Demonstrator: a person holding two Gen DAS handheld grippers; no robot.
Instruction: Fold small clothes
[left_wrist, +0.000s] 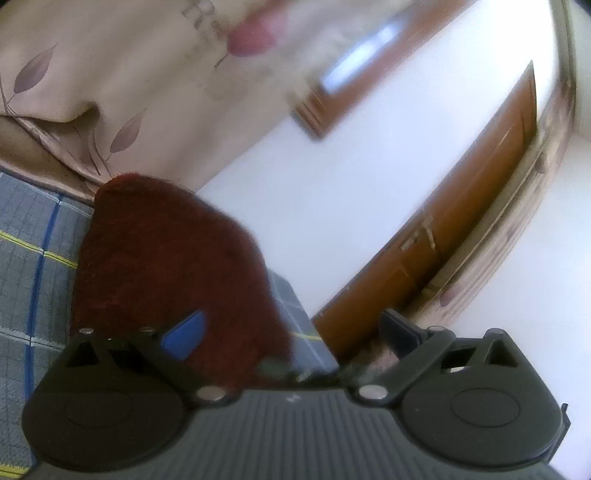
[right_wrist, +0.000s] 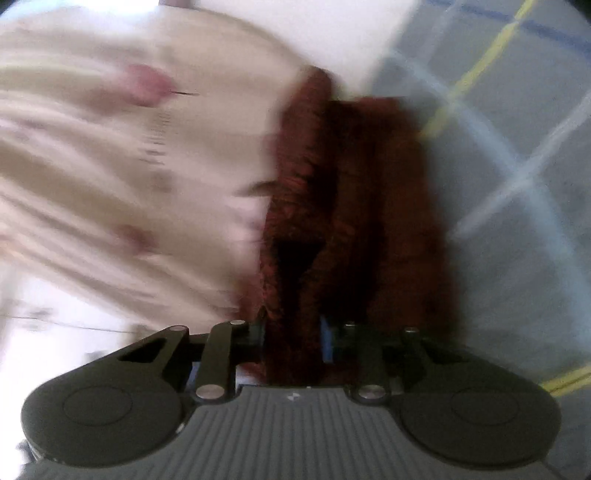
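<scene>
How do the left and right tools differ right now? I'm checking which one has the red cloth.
The left tool stands wide open with nothing pinched; the right tool is closed on the red cloth. The left view is fairly sharp, while the right view is blurred. Both are above the checked blanket.

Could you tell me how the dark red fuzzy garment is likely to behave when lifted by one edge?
The dark red garment will probably hang floppy: it already droops in folds from the right gripper, whose jaws pinch a bunched layer. Its fuzzy pile suggests good grip, so slipping seems unlikely. It looks light for its size.
</scene>
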